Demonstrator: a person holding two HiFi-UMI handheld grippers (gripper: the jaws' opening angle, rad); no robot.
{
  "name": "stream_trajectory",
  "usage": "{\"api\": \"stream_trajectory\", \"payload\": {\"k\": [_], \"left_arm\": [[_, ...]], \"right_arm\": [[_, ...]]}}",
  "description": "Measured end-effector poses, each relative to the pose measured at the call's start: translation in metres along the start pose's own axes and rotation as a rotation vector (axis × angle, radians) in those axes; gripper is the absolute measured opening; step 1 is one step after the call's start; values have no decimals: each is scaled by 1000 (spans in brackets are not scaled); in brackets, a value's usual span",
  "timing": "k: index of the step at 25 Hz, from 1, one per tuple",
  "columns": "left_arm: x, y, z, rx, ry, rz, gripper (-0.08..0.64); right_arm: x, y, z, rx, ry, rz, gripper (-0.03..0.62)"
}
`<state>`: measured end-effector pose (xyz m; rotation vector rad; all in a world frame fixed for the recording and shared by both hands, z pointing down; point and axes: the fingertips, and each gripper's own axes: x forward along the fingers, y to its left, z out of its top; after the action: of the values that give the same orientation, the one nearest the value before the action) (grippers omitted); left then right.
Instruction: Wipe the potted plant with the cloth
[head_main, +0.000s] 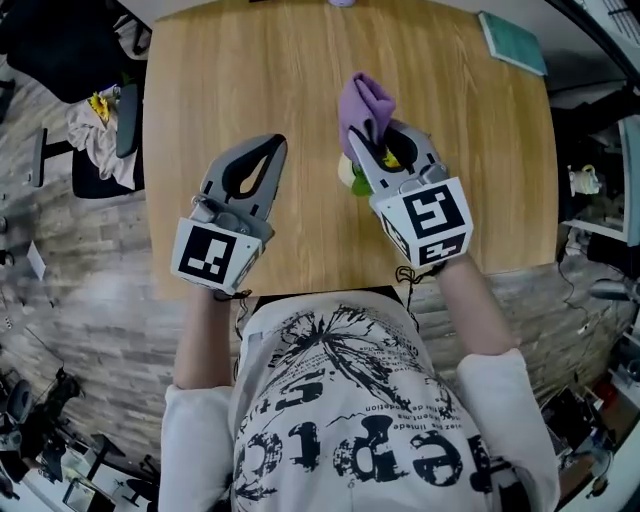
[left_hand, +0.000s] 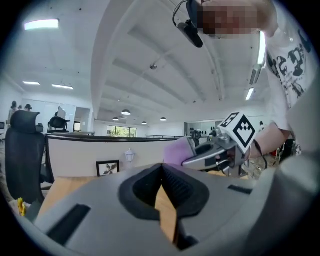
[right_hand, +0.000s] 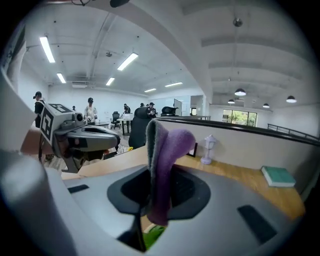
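Where the right tool (head_main: 378, 135) closes, we see both of its padded jaws clamped on the purple cloth (head_main: 364, 100) — a soft, fleecy fold that stands up out of the grip and flops over at the top, with a greyer edge showing in the right gripper view. Under that tool, about midway across the worktop (head_main: 250, 80) and a little toward its right edge, sits the potted plant (head_main: 351, 176). We make out only a pale green bit beside the tool's smooth grey shell and a yellow-green glimpse through its black opening; the pot itself is hidden. The cloth rises on the plant's far side, and we cannot tell whether the two touch.

The left tool (head_main: 272, 148) is over the worktop's left half, apart from the plant, its ribbed black pads pressed together with nothing between them.

The worktop is pale wood grain with rounded corners. A flat teal book (head_main: 512, 42) lies at its far right corner — and along the far edge stand a small lantern-shaped ornament (right_hand: 208, 149) and a dark framed picture (left_hand: 108, 167).
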<state>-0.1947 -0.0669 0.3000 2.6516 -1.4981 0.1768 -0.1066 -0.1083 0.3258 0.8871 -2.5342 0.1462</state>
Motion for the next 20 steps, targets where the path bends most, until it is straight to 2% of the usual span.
{"api": "stream_trajectory", "payload": {"k": [5,9,12,15,18,20], "left_arm": [[-24,14,-29,-30,39,-69,3],[-40,26,-53,-38,83,-84,3],[-44,29,-55,-8,70,-83,3],[-44,30,-65,-3,89,-115,3],[-40,27,-75,-1,97,-144,3],[-37,22,-80,8,102,-173,3]], "right_arm": [[28,42,-33,138,62,-73,81],[58,70,-76,281,160,-89,81],[74,72,-108,386,246,-123,81],[84,66,-134,521,312,-183,81],[88,59,-148,666,321,-228,81],[87,54,-154,721,321,-260,81]]}}
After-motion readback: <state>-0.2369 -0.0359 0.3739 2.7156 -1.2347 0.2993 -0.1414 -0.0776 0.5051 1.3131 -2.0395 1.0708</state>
